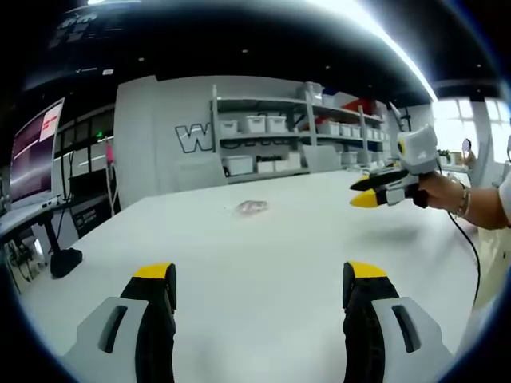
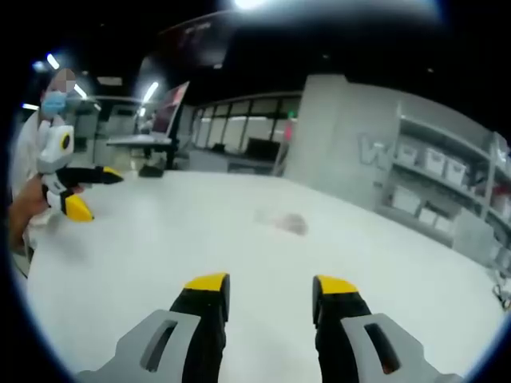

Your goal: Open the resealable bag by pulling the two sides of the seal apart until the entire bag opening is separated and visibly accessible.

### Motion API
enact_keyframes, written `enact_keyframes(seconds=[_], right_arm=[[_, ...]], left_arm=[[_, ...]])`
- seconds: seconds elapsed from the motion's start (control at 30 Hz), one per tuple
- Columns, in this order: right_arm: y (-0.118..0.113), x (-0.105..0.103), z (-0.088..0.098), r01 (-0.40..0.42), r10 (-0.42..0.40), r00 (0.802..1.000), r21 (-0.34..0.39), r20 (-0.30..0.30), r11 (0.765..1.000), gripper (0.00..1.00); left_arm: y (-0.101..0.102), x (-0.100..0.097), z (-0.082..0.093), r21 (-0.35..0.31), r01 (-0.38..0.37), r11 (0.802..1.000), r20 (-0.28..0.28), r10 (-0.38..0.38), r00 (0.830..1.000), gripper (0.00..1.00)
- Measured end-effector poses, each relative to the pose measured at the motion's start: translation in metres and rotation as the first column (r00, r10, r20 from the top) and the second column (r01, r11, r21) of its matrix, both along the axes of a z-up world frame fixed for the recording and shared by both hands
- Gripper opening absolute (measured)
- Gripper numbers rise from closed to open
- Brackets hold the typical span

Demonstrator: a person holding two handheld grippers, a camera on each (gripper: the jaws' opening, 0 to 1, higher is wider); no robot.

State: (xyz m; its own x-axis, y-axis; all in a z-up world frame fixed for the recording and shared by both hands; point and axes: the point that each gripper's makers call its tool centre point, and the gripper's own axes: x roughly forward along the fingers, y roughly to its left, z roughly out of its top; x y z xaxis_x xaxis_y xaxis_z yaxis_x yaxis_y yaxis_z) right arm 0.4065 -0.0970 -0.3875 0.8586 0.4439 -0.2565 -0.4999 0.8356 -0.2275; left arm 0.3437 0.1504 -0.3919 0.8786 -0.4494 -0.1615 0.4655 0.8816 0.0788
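Resealable bag [image 1: 252, 208] is lying far out on the white table [image 1: 239, 279], untouched; both grippers, left [image 1: 259, 275] and right [image 2: 267, 289], are hovering wide open and empty, needing opposite seal edges.
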Motion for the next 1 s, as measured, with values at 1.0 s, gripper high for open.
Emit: enact_keyframes(seconds=[1.0], right_arm=[[0.005, 0.031, -0.014, -0.02, 0.021, 0.999, 0.019, -0.048, 1.0, 0.35]], left_arm=[[-0.006, 0.017, -0.015, 0.032, 0.023, 0.999, -0.049, -0.022, 0.999, 0.83]])
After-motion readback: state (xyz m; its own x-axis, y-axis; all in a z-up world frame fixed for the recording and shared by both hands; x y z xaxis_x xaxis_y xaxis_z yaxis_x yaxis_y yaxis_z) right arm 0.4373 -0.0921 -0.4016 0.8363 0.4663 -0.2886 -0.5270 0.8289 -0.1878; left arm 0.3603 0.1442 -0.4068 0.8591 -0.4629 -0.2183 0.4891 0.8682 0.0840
